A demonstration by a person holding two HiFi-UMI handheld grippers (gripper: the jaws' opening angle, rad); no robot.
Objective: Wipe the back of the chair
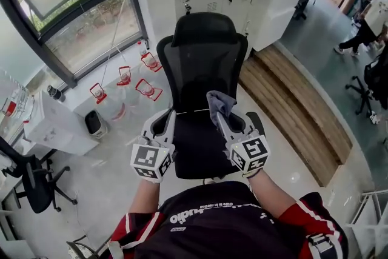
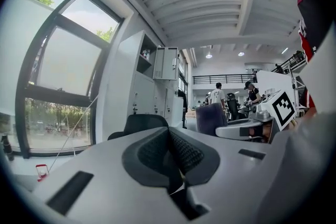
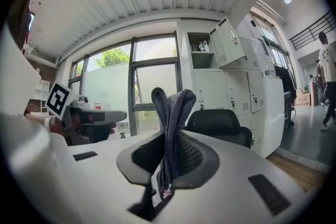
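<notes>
Chair: black, mesh back, faces the person.
Cloth: grey, folded, pinched upright in right claw, above the chair's seat, near its back.
Left claw: jaws together, empty, over the chair's seat edge.

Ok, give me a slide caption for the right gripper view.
Right gripper shut on a folded grey cloth, black office chair beyond.
</notes>
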